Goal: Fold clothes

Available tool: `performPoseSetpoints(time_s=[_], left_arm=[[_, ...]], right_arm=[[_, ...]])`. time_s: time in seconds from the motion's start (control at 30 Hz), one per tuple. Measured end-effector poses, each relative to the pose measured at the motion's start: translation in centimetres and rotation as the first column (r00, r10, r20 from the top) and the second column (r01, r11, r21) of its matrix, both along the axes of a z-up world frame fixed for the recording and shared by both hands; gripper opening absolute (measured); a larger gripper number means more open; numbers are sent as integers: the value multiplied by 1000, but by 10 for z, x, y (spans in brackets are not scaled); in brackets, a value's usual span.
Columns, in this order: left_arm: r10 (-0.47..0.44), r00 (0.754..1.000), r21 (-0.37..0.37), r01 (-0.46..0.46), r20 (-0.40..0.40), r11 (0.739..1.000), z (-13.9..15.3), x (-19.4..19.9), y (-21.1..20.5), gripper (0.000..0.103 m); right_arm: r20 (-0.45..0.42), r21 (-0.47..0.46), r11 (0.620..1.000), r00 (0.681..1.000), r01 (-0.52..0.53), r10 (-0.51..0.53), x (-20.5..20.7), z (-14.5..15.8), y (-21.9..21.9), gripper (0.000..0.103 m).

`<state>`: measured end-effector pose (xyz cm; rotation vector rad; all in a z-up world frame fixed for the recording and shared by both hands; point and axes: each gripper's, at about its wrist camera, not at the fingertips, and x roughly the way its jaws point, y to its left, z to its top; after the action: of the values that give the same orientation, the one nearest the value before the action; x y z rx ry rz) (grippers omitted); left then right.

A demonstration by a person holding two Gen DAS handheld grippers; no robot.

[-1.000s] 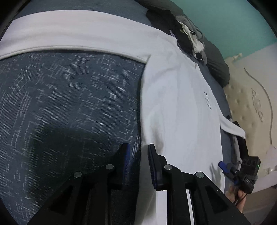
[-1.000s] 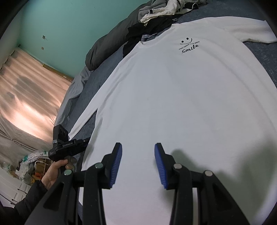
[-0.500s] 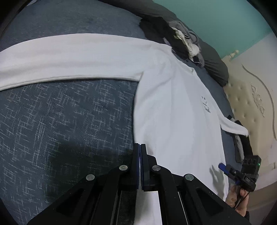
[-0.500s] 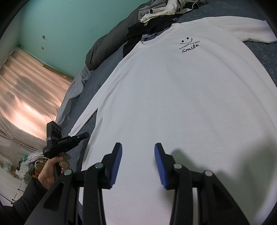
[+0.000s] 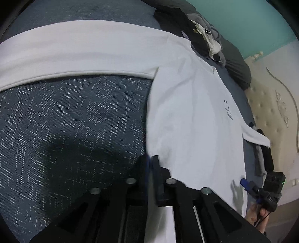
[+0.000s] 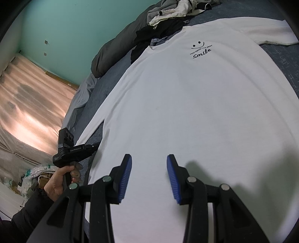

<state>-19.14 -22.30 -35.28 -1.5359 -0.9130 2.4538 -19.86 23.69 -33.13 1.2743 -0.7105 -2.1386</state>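
1. Currently, white shirt point(image 6: 186, 112) lies flat on the bed point(image 5: 65, 121).
2. Left claw point(image 5: 150, 164) pinches its side hem; right claw point(image 6: 149, 168) hovers agape.
3. Next, probably: lift, fold inward.

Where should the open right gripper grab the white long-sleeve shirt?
The bottom hem of the white long-sleeve shirt, come in low from the near edge. It lies flat on the bed, so the hem is the only free edge near the right gripper.

Bare blue bed point(image 5: 71, 115) lay open along the white shirt's point(image 6: 186, 112) side edge, while a heap of clothes point(image 6: 168, 16) and a dark pillow point(image 6: 115, 48) blocked the bed's far end.
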Motion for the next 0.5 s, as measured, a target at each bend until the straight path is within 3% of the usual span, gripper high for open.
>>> performPoseSetpoints(time_s=[0.33,0.5], left_arm=[[-26,1000,-239,27,5,971,36,0,-5,2],[-39,997,-276,55,64,959,19,-9,3,2]], right_arm=[[0,-3,1000,1000,2,-2,-1,0,-1,39],[1,-3,1000,1000,0,0,-1,0,-2,39]])
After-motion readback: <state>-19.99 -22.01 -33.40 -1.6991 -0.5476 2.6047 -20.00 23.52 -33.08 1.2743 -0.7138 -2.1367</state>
